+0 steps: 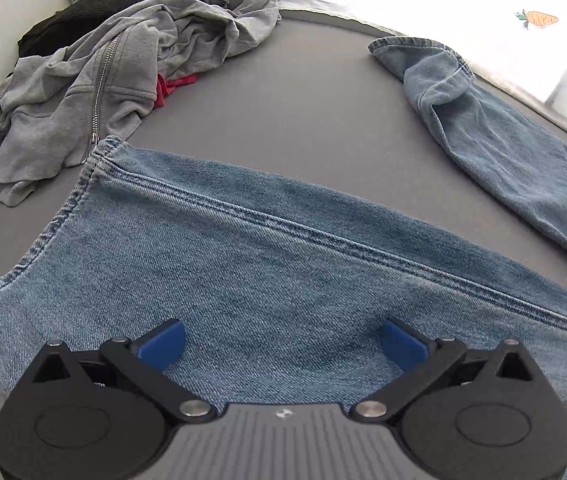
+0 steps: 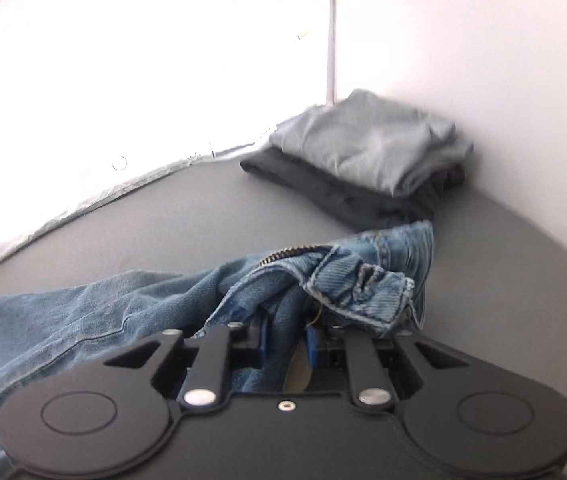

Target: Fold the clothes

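Up close in the left wrist view, faded blue jeans with a ridged double seam lie flat on the smooth grey table, beneath the wide-spread left gripper; a crumpled grey hoodie lies beyond. From the right wrist, the right gripper pinches the bunched denim waistband near folded clothes.

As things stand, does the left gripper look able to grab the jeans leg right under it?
Probably yes. The left gripper is wide open directly over the flat jeans leg, and nothing lies between them. The grey hoodie pile sits off to the side.
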### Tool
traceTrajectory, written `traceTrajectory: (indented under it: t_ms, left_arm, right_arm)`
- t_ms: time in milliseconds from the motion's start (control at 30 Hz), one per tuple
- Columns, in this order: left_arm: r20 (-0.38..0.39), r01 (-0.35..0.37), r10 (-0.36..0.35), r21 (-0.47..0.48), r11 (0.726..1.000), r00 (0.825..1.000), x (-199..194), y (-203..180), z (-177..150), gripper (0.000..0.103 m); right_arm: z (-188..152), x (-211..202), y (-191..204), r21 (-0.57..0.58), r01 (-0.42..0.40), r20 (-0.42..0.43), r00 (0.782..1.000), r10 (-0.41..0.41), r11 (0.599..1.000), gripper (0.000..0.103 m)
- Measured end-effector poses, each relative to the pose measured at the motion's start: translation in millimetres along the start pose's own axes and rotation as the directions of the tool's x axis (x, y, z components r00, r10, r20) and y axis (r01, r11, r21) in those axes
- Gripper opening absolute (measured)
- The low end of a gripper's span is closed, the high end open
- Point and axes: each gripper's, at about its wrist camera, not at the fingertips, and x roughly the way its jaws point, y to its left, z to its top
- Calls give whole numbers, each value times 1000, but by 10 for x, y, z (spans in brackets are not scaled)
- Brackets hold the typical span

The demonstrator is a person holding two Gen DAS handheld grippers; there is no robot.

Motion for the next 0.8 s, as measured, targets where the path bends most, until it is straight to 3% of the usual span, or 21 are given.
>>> traceTrajectory:
  t_ms: [67,133,167,200,267,300,367,467,533,633,700,800]
  left_arm:
    - [-6,1,-1,2,1000,1000,7,2,15,103]
    - [-9,3,-3,3,1000,1000,14,3,27,103]
    - [-7,5,-5,4,1000,1000,16,2,24,103]
    - [-2,6,-6,7,1000,1000,16,1,17,103]
    - [8,9,-9,11,1000,1000,14,2,4,103]
    - [16,10,-10,14,1000,1000,12,3,-7,103]
    - [34,11,-12,17,1000,999,5,7,-39,103]
    - [66,8,-9,12,1000,998,-6,1,-89,103]
    - [93,5,-5,6,1000,996,-12,-7,-129,103]
    - [127,1,-1,1,1000,992,-20,-17,-179,103]
    - [121,3,-3,2,1000,993,-13,-15,-160,103]
    - [127,1,-1,0,1000,992,-10,-24,-165,103]
  right_arm:
    - [221,-267,333,-200,43,140,990,-15,979,17]
    - [344,-251,597,-320,73,171,985,-18,945,19]
    - [381,-190,711,-363,86,171,985,-25,928,28]
    - [365,-42,797,-381,97,154,987,-41,919,44]
    - [257,254,907,-417,81,69,996,-57,905,44]
    - [173,391,918,-414,22,-13,999,-30,910,42]
    - [47,426,807,-297,-95,-134,989,57,950,45]
    - [-195,338,460,-22,-228,-254,943,215,973,64]
    - [-349,365,265,77,-225,-285,928,238,971,65]
    - [-490,484,30,94,-137,-303,939,160,986,68]
    - [-492,563,-167,164,-108,-290,945,153,980,81]
    - [-466,714,-390,295,-128,-247,947,205,947,88]
